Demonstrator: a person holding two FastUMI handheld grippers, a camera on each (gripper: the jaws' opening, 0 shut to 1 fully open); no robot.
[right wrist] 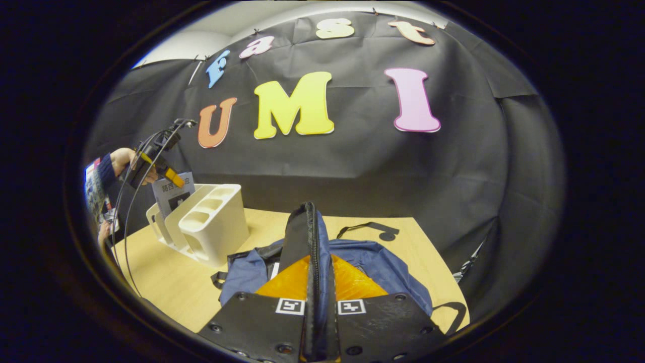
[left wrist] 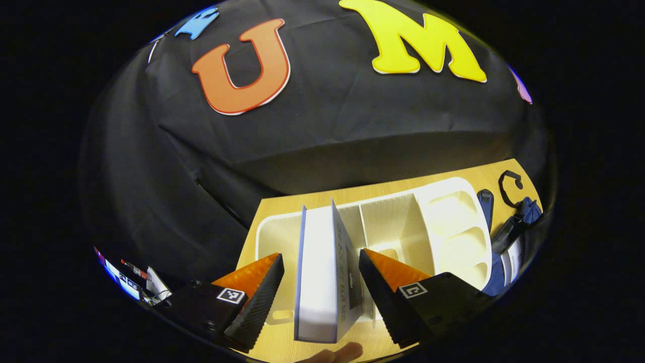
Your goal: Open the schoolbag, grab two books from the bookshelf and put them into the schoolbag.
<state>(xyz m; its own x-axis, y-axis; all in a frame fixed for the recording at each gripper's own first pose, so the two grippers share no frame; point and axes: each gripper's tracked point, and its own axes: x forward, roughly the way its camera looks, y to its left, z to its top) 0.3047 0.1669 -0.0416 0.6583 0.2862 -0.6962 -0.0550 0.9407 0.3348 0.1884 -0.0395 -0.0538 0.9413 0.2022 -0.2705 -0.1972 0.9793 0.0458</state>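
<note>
On the light wooden table (left wrist: 272,348) in the left gripper view, a cream plastic bookshelf with several compartments (left wrist: 443,222) is seen lying along the tabletop, and a thick white-paged book with a bluish cover (left wrist: 322,282) stands upright in one of its left-hand slots. The left gripper (left wrist: 321,282) is shown with its fingers (left wrist: 259,297) spread apart on either side of this book, a gap being visible between each finger and the cover, so nothing is gripped. At the right edge, part of a blue fabric schoolbag (left wrist: 509,242) with a black loop strap is seen just beside the bookshelf. In the right gripper view, the right gripper (right wrist: 317,282) is shown closed on the black zip-edged strip (right wrist: 305,237) of the blue schoolbag (right wrist: 383,272), which is held raised between the two fingers while the bag's body lies on the table (right wrist: 166,282). Farther off at the left, the bookshelf (right wrist: 211,227) is seen standing on the table, near the bag, and the other gripper (right wrist: 174,176), held by a hand (right wrist: 121,159) in a dark sleeve, is poised over the book (right wrist: 174,196) rising from the shelf.
</note>
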